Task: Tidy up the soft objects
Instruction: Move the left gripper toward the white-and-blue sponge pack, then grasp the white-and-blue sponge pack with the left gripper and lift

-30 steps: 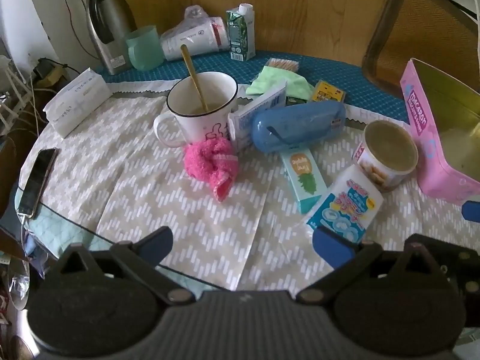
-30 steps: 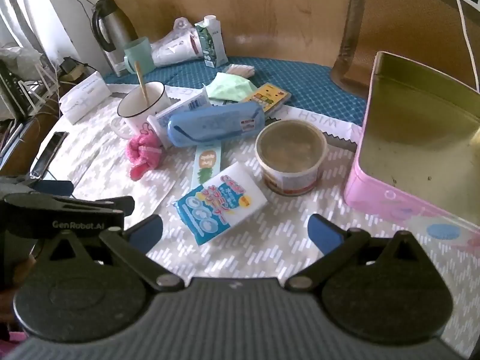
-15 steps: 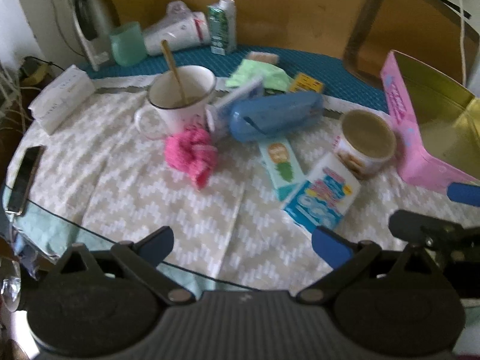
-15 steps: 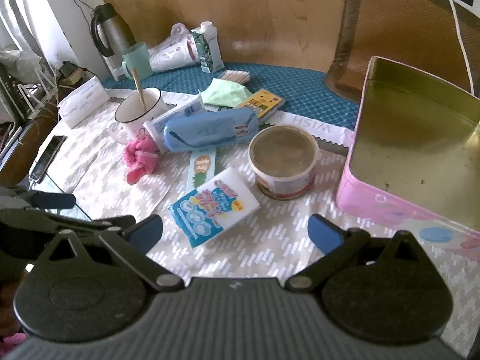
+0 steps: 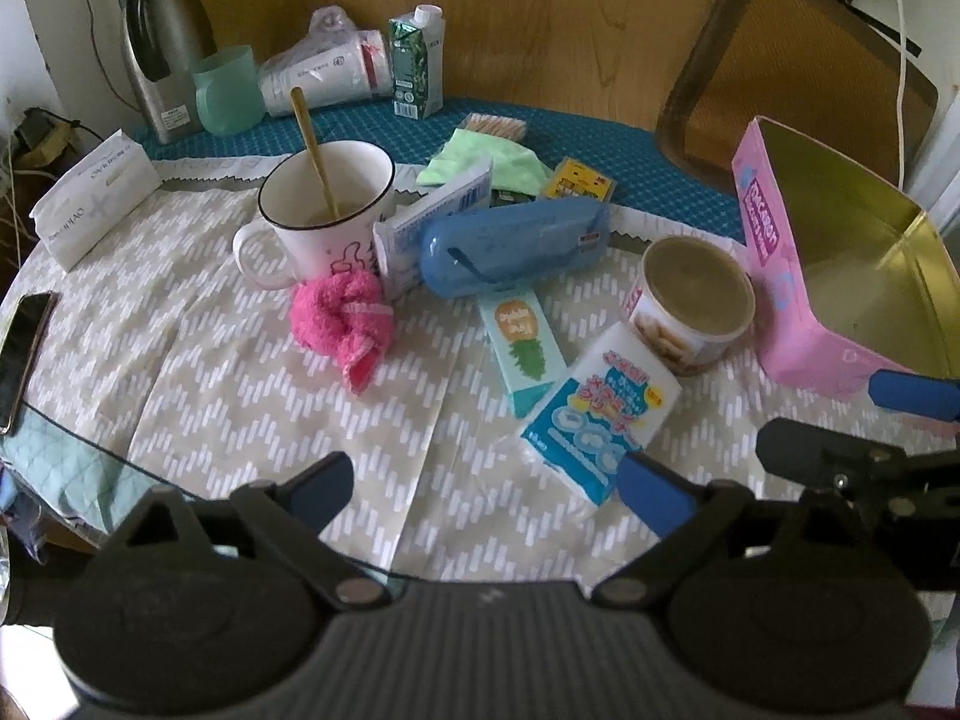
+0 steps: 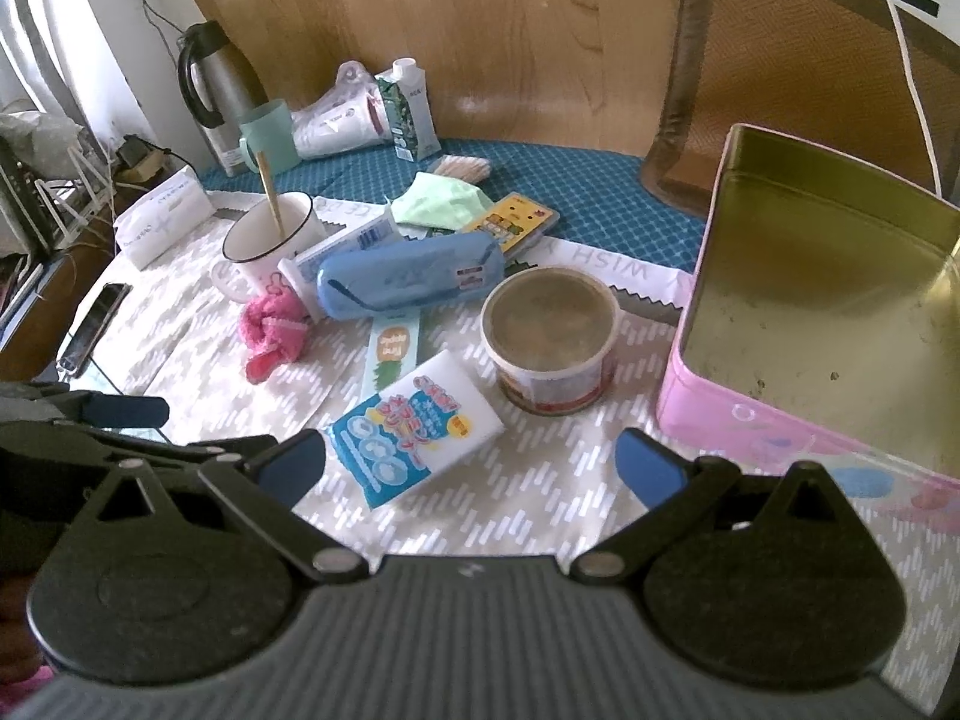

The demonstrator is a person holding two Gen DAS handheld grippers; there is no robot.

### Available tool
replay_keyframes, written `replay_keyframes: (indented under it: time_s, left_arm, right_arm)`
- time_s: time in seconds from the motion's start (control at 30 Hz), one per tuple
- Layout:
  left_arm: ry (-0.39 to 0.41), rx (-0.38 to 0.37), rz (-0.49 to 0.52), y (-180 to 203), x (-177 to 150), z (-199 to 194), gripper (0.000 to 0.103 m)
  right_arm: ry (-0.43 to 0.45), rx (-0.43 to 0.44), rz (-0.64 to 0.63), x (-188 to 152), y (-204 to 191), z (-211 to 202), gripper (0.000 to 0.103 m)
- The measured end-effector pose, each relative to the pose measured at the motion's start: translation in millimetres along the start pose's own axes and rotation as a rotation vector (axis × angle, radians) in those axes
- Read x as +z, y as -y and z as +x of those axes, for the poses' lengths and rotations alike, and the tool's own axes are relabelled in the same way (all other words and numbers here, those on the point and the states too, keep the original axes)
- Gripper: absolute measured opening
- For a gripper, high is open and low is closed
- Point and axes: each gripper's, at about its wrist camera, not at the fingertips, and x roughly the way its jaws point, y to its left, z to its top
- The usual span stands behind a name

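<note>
Down low, both tongs hover spread apart above the near edge of the tabletop (image 5: 198,396), neither grasping anything: the left tongs (image 5: 486,483) sit over bare zigzag cloth, and the right tongs (image 6: 471,459) hang just short of the blue-and-white sponge packet (image 6: 414,435). Beyond that packet lies a slim pineapple-print box (image 5: 525,351), with a round lidded tub (image 6: 549,339) to its right and an open pink tin (image 6: 822,312) past the tub at the right side. The pink fluffy cloth (image 5: 342,324), a soft thing, lies bunched on the cloth touching the foot of a white mug (image 5: 321,216) that holds a wooden stick. A blue hard case (image 5: 516,243) leans across the middle of the clutter, and a pale green cloth (image 6: 444,201) lies crumpled behind it. A phone (image 5: 21,354) rests at the left rim.
</note>
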Motion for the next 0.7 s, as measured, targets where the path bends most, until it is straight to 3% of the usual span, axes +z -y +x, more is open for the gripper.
replay_keyframes:
  time_s: [0.17,0.33,0.4,0.5,0.57,0.7]
  left_arm:
    - [0.017,-0.001,-0.002,0,4,0,0.099]
    - [0.069,-0.116,-0.106,-30,7,2,0.099]
    - [0.075,-0.107,-0.120,-43,10,6,0.095]
    - [0.077,-0.086,-0.058,-52,13,12,0.084]
    - [0.051,-0.150,-0.056,-57,15,18,0.074]
    - [-0.035,-0.329,-0.067,-58,21,41,0.063]
  right_arm:
    - [-0.001,0.014,-0.006,3,-1,4,0.103]
    - [-0.026,0.023,-0.010,4,-6,12,0.099]
    - [-0.037,0.034,-0.014,5,-8,16,0.098]
    - [-0.072,0.054,-0.016,5,-13,25,0.087]
    - [-0.103,0.070,-0.001,5,-14,33,0.075]
    - [-0.151,0.073,0.002,2,-14,53,0.067]
